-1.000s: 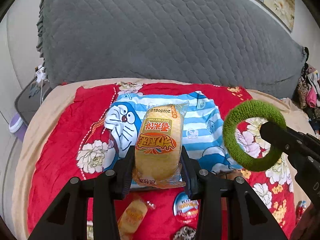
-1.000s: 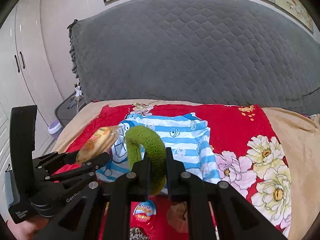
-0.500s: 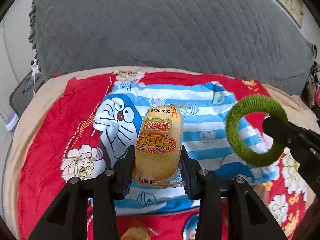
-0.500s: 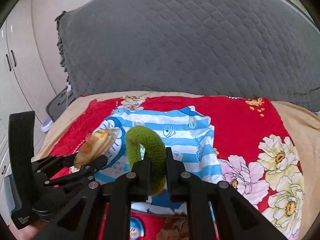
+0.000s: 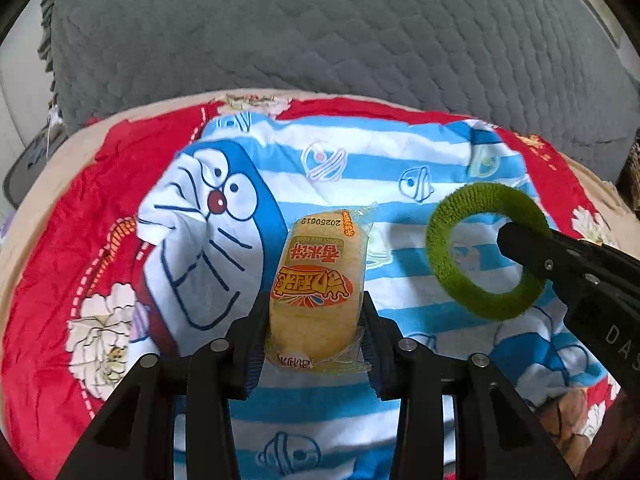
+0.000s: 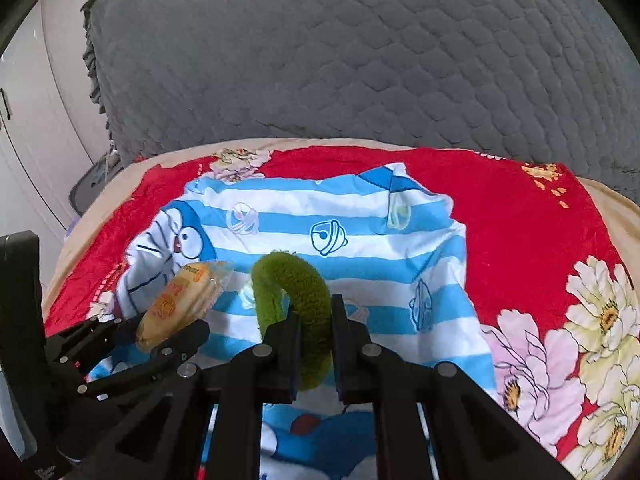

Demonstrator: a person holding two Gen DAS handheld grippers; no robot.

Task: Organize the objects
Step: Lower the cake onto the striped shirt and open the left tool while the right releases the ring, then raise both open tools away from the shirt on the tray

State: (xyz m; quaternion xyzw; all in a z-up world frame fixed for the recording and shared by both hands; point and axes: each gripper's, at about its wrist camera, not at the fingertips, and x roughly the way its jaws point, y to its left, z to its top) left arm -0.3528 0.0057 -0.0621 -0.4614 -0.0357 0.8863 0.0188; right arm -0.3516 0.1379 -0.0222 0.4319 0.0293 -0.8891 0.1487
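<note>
Above striped cloth (image 5: 400, 152) | left tongs (image 5: 314, 332) clamp snack pack (image 5: 316, 280) | right tongs (image 6: 312, 336) pinch green ring (image 6: 296, 296)

bedding: a red floral sheet (image 6: 516, 216) is spread over a beige cover (image 5: 38, 184) | on top: a blue-and-white striped cartoon-cat cloth (image 5: 360, 160) is laid on the red sheet | behind: a grey quilted headboard cover (image 6: 360, 60) is seen | far left: white cabinet doors (image 6: 24, 120) are seen
</note>
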